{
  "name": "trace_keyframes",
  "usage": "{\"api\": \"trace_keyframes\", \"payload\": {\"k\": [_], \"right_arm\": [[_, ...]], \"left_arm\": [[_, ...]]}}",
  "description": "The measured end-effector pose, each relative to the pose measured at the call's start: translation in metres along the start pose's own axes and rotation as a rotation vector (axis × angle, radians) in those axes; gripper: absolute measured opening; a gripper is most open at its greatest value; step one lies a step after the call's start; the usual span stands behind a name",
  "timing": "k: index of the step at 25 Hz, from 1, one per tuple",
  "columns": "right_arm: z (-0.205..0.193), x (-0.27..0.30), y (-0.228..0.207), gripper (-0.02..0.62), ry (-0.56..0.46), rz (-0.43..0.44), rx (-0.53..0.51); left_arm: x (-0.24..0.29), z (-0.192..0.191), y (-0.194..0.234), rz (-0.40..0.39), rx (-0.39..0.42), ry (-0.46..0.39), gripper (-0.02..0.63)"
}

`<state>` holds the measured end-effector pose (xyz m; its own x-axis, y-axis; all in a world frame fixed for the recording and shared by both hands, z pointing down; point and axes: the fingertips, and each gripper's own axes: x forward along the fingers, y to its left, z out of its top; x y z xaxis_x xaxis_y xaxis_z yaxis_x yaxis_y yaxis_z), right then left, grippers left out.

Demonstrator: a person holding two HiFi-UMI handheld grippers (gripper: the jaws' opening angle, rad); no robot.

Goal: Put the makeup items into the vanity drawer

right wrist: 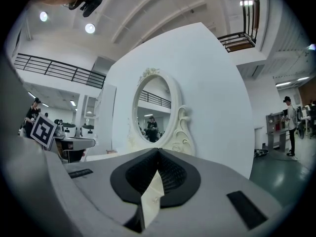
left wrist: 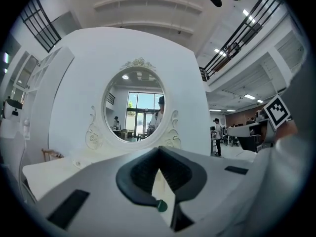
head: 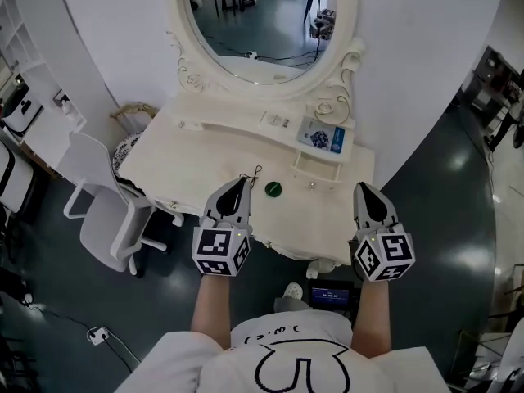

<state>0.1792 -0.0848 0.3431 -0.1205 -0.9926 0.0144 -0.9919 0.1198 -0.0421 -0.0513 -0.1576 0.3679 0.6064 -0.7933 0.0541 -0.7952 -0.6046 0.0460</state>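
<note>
black-lined jaws of the left gripper [left wrist: 159, 154] are clenched on nothing, and those of the right gripper [right wrist: 158, 157] are clenched and empty too. both hang level over the front edge of the cream desk [head: 184, 158]. a small green makeup item [head: 273, 189] lies just beside the left tips, and a blue patterned box [head: 321, 139] sits further back. this looks like the approach, with nothing stowed yet. next the jaws must part, probably to pull the drawer [head: 315, 170] by its knob.
</note>
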Motion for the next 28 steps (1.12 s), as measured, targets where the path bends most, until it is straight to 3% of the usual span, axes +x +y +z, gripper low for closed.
{"api": "trace_keyframes", "payload": {"k": [6,15,21,24,28], "right_arm": [[-0.012,0.031,-0.037,0.012,0.026,0.007,0.015],[-0.041,0.057,-0.044,0.012,0.097,0.011,0.049],[-0.064,0.069,-0.041,0.012,0.156,-0.020,0.083],[-0.076,0.074,-0.038,0.012,0.183,-0.039,0.105],[-0.091,0.081,-0.027,0.012,0.218,-0.033,0.105]], "left_arm": [[0.043,-0.014,0.005,0.036,-0.018,0.031,0.028],[0.065,-0.047,0.030,0.090,-0.071,0.128,0.028],[0.075,-0.074,0.049,0.084,-0.081,0.227,0.029],[0.080,-0.091,0.049,0.036,-0.078,0.285,0.087],[0.085,-0.122,0.052,0.000,-0.060,0.369,0.097]]}}
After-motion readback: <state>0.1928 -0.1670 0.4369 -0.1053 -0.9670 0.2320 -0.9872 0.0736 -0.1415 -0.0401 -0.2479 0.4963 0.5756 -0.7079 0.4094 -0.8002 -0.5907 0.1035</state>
